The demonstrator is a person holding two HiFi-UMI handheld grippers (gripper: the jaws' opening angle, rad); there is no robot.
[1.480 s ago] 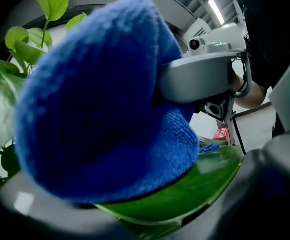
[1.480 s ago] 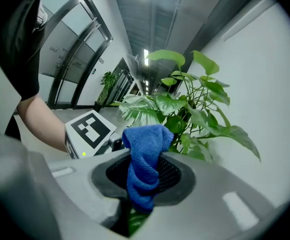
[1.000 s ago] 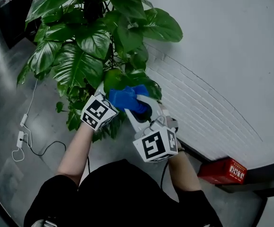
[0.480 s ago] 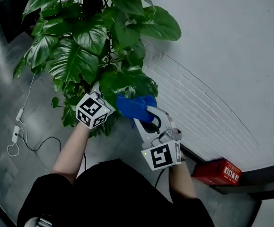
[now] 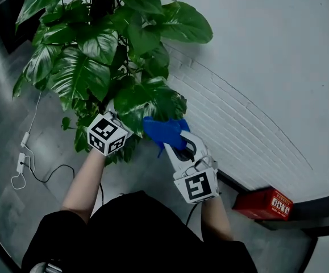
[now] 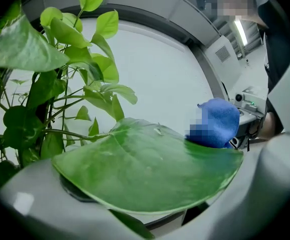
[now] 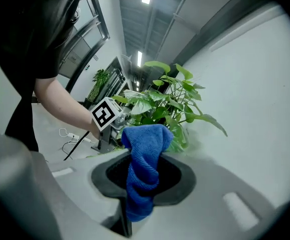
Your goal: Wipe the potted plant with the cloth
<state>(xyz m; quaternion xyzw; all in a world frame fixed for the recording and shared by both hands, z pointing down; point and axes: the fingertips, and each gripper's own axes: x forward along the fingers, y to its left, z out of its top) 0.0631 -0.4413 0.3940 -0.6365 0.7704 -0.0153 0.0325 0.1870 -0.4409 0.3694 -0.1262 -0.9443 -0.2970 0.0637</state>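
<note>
Wiping cloth (image 5: 164, 131): blue, bunched, pinched in the right gripper (image 5: 174, 144); its free end was pressed against the near edge of a broad leaf (image 6: 145, 169).
Right gripper state: jaws clenched on the cloth, which stood up between them in the right gripper view and trailed down into the gap.
Leaf: large and glossy, lying flat across the left gripper (image 5: 114, 119), under the cloth's tip.
Left gripper state: jaws held apart, pinching nothing, the leaf resting over them.
Potted plant (image 5: 96, 44): tall, many wide green leaves, close against the wall; pot not visible.
Obstructions: foliage covered the left gripper's jaw tips in the head view; the leaf hid the cloth's lower part in the left gripper view.
Wall (image 5: 249, 67): white, brick courses in its lower part.
Red box (image 5: 265, 205): at the wall's foot, right of the person, well apart from the plant.
Power strip (image 5: 23, 165): white, with cable, on the grey floor (image 5: 11, 209) left of the plant.
</note>
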